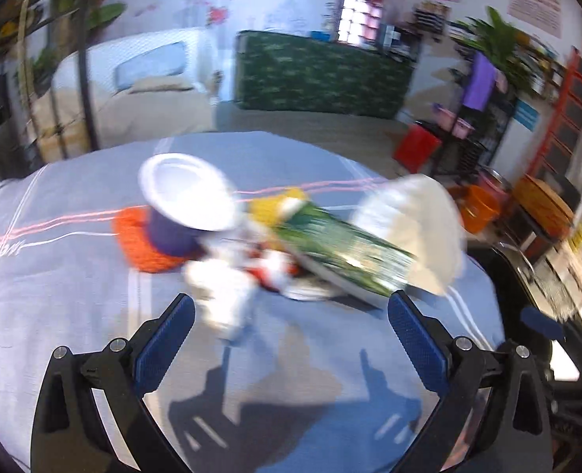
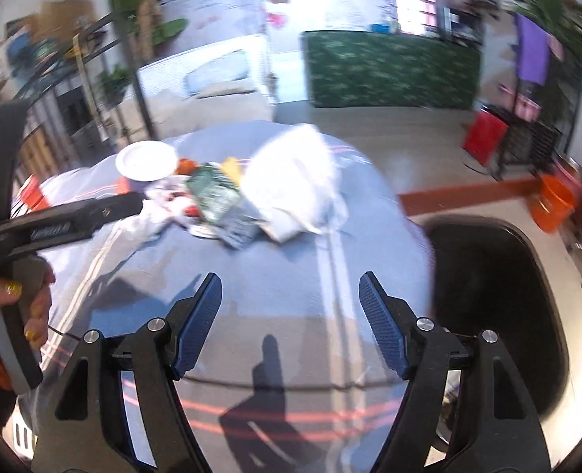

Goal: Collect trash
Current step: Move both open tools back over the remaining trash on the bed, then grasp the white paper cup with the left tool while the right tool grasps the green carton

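Surface: a table under a blue-grey cloth [image 1: 74, 260] with pink and white stripes fills the lower half of both views. The trash sits in one heap at centre frame in the left wrist view and upper centre in the right wrist view.

Heap contents, left wrist view: a purple cup [image 1: 184, 205] with a white inside, tipped toward the camera on an orange mat [image 1: 133, 244]; crumpled white paper [image 1: 227, 287] below it; a green printed package [image 1: 346, 252] lying slantwise across a plate edge; a white plastic bag [image 1: 421, 228] at the right end. Something yellow shows behind the package.

My left gripper [image 1: 291, 307] stands wide, nothing between the blue pads, its tips just short of the heap. My right gripper [image 2: 291, 295] is also wide and empty, over bare cloth well short of the heap. My left hand [image 2: 19, 303] shows at the left edge of the right wrist view.

Room: a green patterned counter [image 2: 393, 71] at upper centre, potted plants at both upper corners, an orange bucket [image 2: 555, 201] and a dark bin opening [image 2: 495, 315] at right.

Hard to read: motion blur smears everything; package print is illegible, and the red-and-white scraps mid-heap cannot be identified. The plate is mostly covered.
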Demonstrator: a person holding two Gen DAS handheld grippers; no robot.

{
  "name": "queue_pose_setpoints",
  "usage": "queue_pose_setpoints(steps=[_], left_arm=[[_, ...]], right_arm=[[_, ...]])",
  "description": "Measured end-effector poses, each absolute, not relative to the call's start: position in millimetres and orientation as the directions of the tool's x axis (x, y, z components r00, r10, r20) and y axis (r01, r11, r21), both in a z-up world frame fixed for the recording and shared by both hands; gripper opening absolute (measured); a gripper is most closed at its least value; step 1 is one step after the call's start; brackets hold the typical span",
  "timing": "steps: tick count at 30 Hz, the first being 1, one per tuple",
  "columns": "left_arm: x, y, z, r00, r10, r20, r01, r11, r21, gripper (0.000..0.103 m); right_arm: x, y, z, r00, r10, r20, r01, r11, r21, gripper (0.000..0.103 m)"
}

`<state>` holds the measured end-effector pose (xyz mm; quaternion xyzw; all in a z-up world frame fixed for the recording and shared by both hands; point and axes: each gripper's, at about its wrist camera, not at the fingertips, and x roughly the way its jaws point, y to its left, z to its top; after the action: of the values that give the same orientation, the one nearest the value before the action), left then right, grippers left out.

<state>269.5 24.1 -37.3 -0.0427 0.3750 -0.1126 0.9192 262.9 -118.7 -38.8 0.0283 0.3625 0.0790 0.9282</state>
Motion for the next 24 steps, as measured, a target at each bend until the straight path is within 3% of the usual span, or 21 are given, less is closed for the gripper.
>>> queue_pose_setpoints(steps=[9, 16, 18, 24], left_arm=[[329.6, 89.2, -40.6, 0.697, -0.134, -0.704, 0.061, 0.990, -0.128, 0.068], [374.3, 108.2, -51.6, 0.641, -0.097, -0.762, 0.019, 0.994, -0.111, 0.065], [383.7, 113.0, -58.3, 0.614, -0.087, -0.785, 0.014, 0.995, -0.099, 0.049], [377.0, 132.4, -68.8, 0.592, -0.104, -0.799, -0.004, 0.991, -0.132, 0.019]], right_arm=[[281.1, -68.8, -33.5, 0.695, 0.224, -0.684, -0.226, 0.970, 0.088, 0.072], [298.3, -49.0, -28.3, 0.699, 0.187, -0.690, -0.264, 0.965, -0.007, 0.072], [308.7, -43.7, -26.6, 0.697, 0.179, -0.694, -0.274, 0.961, -0.027, 0.072], [336.3, -22.8, -27.3, 0.694, 0.145, -0.705, -0.307, 0.946, -0.107, 0.072]])
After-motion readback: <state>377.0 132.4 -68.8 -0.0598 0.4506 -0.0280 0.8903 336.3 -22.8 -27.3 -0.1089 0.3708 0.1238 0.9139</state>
